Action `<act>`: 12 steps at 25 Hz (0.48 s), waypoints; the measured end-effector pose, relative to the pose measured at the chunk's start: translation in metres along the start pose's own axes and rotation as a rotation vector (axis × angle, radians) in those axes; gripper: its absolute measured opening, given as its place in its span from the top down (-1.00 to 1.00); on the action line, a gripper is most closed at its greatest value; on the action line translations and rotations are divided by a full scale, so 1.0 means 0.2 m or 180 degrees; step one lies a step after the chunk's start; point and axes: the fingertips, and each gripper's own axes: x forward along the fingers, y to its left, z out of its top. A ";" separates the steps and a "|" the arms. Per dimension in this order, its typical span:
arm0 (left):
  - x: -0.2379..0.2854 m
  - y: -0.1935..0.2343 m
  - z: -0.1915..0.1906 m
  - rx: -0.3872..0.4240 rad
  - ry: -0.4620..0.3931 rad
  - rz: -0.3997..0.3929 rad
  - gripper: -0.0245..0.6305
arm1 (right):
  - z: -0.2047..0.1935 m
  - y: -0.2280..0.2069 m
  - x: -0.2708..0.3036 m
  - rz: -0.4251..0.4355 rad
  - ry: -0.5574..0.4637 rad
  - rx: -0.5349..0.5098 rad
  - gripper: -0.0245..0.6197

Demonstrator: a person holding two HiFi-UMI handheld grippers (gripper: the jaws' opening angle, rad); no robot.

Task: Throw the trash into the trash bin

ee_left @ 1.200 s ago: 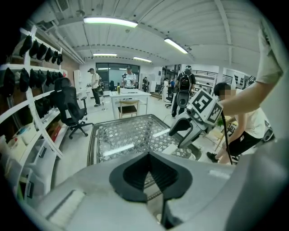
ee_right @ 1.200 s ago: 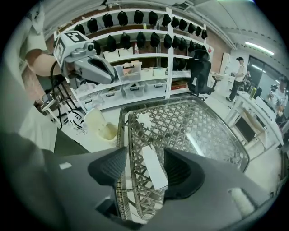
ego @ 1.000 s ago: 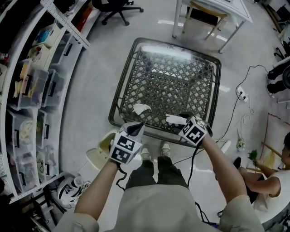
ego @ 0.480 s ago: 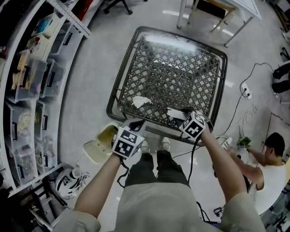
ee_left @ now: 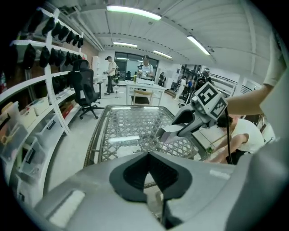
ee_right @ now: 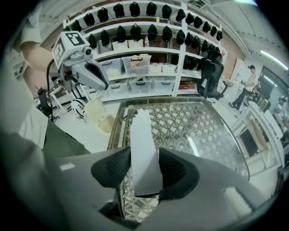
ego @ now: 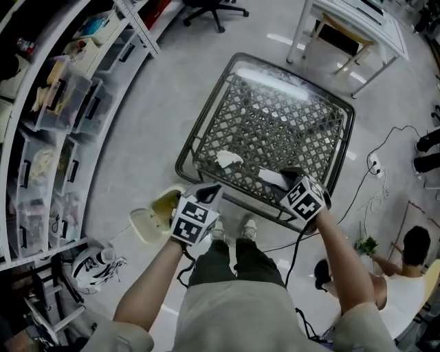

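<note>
A flat white strip of trash (ee_right: 142, 149) stands between the pads of my right gripper (ee_right: 144, 169), whose jaws are closing and touch it on both sides. It juts out over the near edge of the glass-topped lattice table (ego: 206, 103). In the head view that gripper (ego: 285, 177) holds the strip (ego: 273, 177) at the table's near right. A crumpled white paper (ego: 228, 159) lies on the glass further left. My left gripper (ego: 210, 191) is shut and empty, just off the near edge and above the cream trash bin (ego: 159, 210), whose lid is open.
Shelves with plastic boxes (ego: 62, 103) run along the left. A white desk (ego: 350, 27) and an office chair (ego: 213, 8) stand beyond the table. Cables (ego: 375, 179) trail on the floor at right, where a person (ego: 405, 275) crouches. Shoes (ego: 89, 265) lie near the shelf.
The right gripper's jaws have narrowed onto the white strip. Both grippers stay at the table's near edge, and the head view has swung a little.
</note>
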 end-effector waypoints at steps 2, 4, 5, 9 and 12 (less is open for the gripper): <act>-0.10 0.06 0.01 -0.0075 -0.0108 0.0100 0.92 | 0.15 0.03 -0.04 0.0033 -0.0144 -0.0087 0.30; -0.20 0.13 0.02 -0.0123 -0.0194 0.0198 0.92 | 0.32 0.08 -0.08 0.0074 -0.0271 -0.0164 0.31; -0.25 0.17 0.02 -0.0149 -0.0228 0.0253 0.92 | 0.40 0.11 -0.09 0.0104 -0.0325 -0.0206 0.31; -0.46 0.38 -0.07 -0.0317 -0.0251 0.0535 0.92 | 0.73 0.26 -0.03 0.0311 -0.0495 -0.0475 0.31; -0.62 0.55 -0.24 -0.0540 -0.0269 0.0791 0.92 | 0.94 0.44 0.07 0.0527 -0.0547 -0.0701 0.31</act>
